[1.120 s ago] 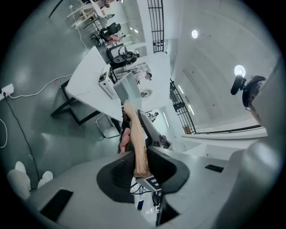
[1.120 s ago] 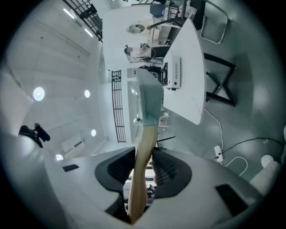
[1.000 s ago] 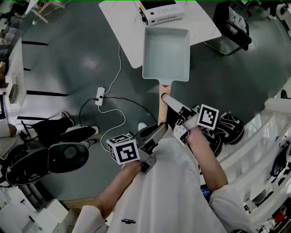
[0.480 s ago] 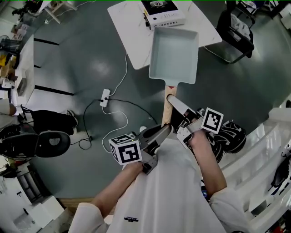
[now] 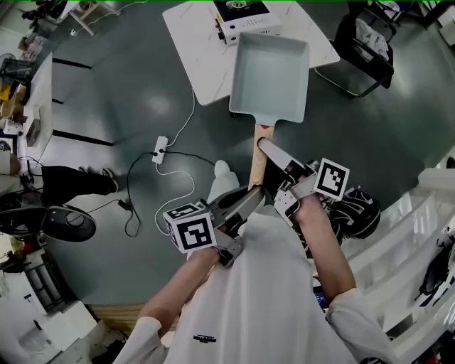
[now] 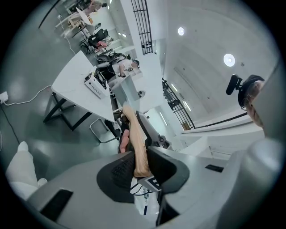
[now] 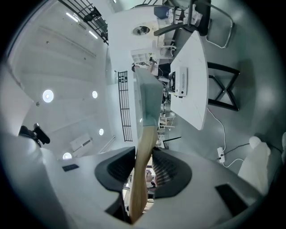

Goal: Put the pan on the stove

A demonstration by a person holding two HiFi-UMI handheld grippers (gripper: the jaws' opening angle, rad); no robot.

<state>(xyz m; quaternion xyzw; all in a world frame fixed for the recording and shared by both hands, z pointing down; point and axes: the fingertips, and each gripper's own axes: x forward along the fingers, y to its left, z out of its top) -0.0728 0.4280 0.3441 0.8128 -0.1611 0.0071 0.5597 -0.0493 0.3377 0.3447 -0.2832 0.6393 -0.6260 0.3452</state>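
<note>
Head view: the pale grey-green rectangular pan (image 5: 270, 75) hangs by its wooden handle (image 5: 256, 153) over the white table (image 5: 188, 50), just short of the small white tabletop stove (image 5: 245, 21), so it's not set down yet. Left gripper view: the left gripper (image 6: 139, 164) is clamped on the handle's end. Right gripper view: the right gripper (image 7: 144, 169) pinches the handle further up. I'd say only the last push forward and the lowering are left

The head view looks steeply down from above, the white table (image 5: 202, 60) at the frame's top. Each gripper view looks closely along its jaws at the wooden handle (image 5: 254, 170), sharing that table beyond.
</note>
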